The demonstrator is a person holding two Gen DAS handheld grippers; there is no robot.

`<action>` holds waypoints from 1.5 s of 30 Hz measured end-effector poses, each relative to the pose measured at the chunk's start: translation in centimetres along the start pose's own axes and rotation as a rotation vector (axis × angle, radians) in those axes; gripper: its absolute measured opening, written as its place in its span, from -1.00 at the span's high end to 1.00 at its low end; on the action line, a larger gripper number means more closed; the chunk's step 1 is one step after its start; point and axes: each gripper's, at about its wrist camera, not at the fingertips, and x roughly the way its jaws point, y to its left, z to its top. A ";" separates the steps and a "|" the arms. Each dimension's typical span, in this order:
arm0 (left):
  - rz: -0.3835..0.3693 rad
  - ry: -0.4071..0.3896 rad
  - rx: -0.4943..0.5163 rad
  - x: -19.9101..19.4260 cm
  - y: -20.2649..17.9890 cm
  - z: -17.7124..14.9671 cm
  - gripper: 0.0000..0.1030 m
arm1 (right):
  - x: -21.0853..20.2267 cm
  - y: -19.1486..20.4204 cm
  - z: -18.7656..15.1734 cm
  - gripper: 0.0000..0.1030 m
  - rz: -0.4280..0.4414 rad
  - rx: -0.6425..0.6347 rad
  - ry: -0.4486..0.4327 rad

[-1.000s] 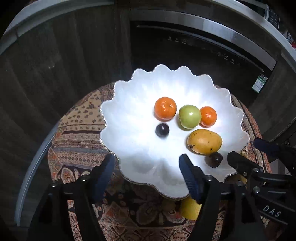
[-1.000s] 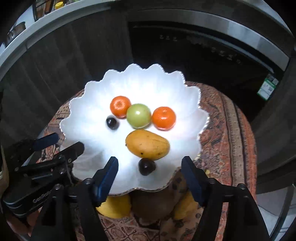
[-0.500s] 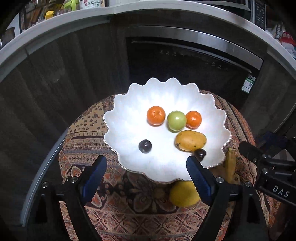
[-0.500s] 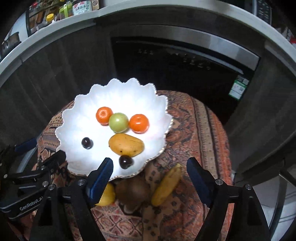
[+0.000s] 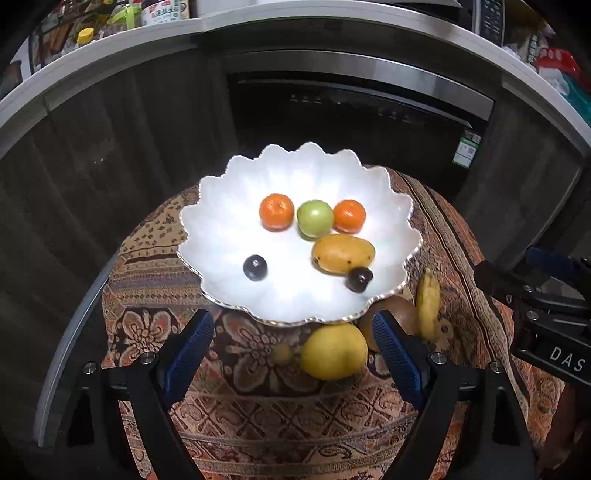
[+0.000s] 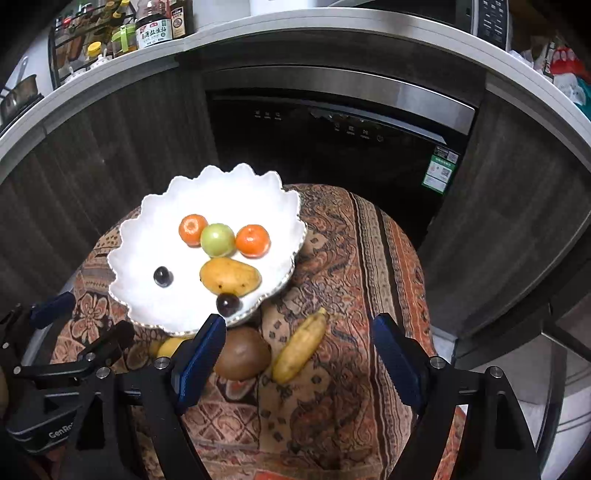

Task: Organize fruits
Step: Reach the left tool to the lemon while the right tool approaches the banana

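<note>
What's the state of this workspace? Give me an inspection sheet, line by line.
Surface: patterned cloth over a round table.
Job's things: white scalloped bowl holds two tangerines, a green fruit, a mango and two dark plums; on the cloth beside the bowl lie a yellow fruit, a kiwi and a banana.
Clutter: nothing seen.
Grippers: left gripper and right gripper open, empty, above the cloth.
Cables: nothing seen.
Surroundings: dark appliance, countertop with bottles.
</note>
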 end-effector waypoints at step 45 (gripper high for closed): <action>-0.105 0.185 0.133 9.4 -3.5 -4.5 -0.22 | 6.2 -1.5 -5.9 -0.60 0.003 0.061 0.167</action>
